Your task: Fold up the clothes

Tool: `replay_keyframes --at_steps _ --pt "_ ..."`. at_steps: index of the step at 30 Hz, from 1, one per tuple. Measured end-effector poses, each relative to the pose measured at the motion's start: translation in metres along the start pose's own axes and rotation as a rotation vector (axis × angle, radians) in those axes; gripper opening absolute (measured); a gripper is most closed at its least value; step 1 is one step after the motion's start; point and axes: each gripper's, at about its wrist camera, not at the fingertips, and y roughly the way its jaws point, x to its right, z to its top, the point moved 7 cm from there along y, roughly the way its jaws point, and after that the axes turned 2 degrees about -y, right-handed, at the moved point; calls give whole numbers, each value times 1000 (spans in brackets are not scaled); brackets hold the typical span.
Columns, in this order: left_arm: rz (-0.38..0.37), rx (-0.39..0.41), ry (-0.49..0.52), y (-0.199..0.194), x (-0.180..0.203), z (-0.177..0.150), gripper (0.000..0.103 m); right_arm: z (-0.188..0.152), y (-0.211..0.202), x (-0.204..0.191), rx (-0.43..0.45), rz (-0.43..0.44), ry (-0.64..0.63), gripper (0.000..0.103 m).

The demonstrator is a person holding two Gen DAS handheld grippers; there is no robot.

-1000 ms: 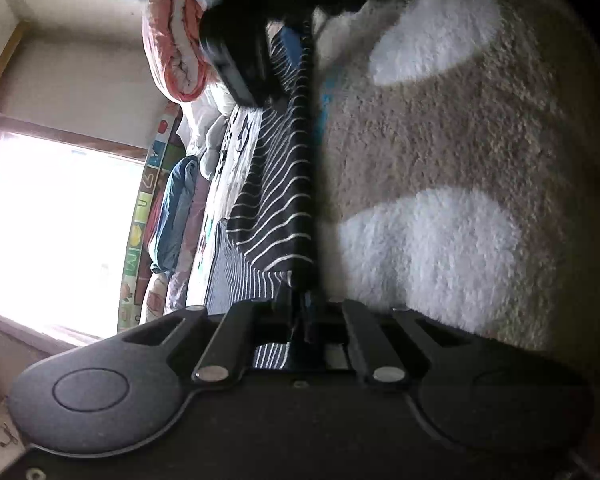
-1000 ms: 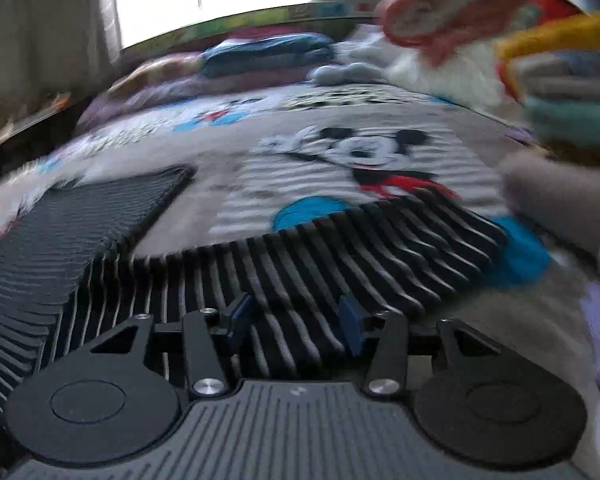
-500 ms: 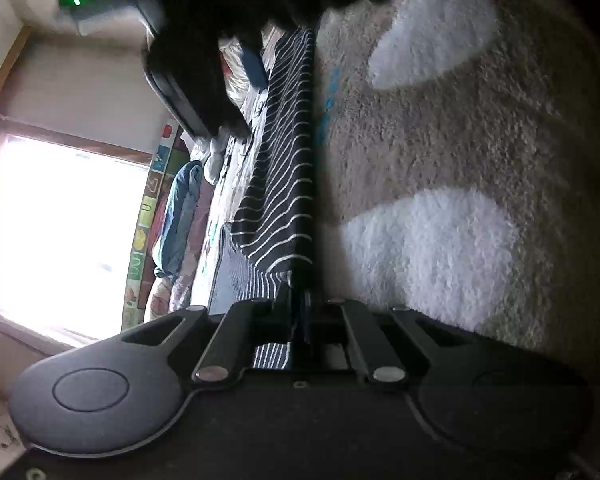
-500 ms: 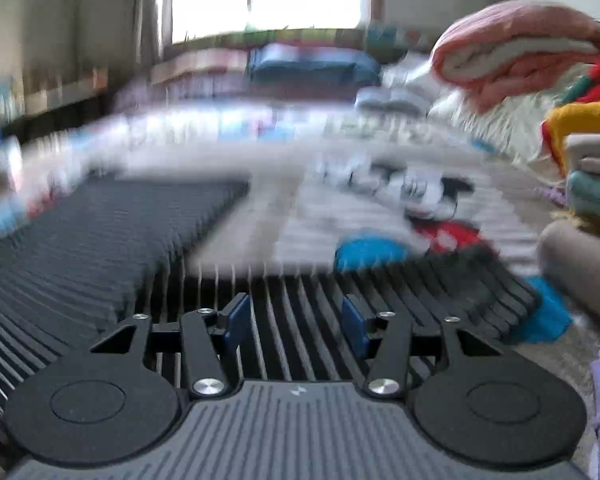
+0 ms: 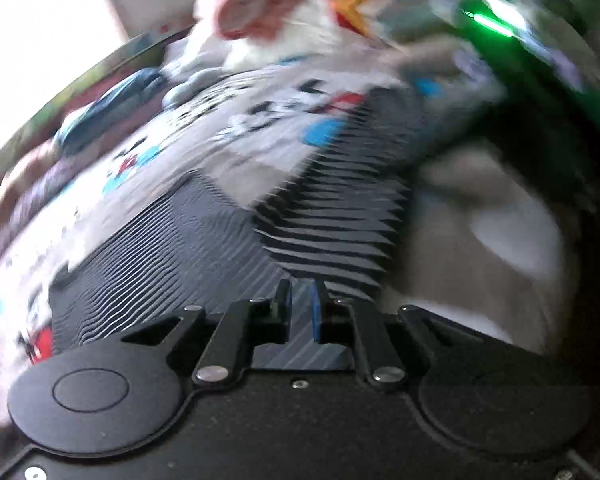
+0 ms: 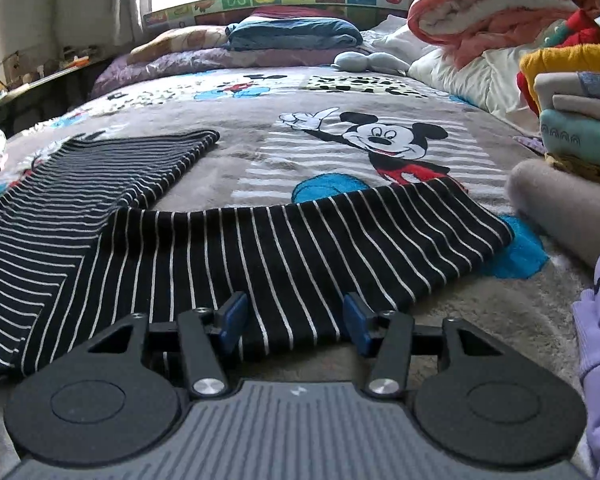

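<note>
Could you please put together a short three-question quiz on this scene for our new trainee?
1. True or false: the right gripper is open above the striped garment.
2. What lies under the garment? A) a wooden floor B) a cartoon mouse blanket C) a glass table
3. Fill in: at the right edge of the right wrist view stands a stack of folded ____.

Key
1. True: its blue pads stand wide apart with the cloth showing between them.
2. B
3. clothes
</note>
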Motion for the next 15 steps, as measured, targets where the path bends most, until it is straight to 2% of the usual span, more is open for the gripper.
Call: replay_keyframes --at_steps 8,11,15 --pt "57 12 -316 70 -73 45 8 -2 -5 5 32 39 31 54" --pt "28 -11 -332 98 -78 47 8 -2 -6 7 36 54 46 54" --pt "-11 -101 -243 127 -66 29 7 -3 -7 10 40 78 70 54"
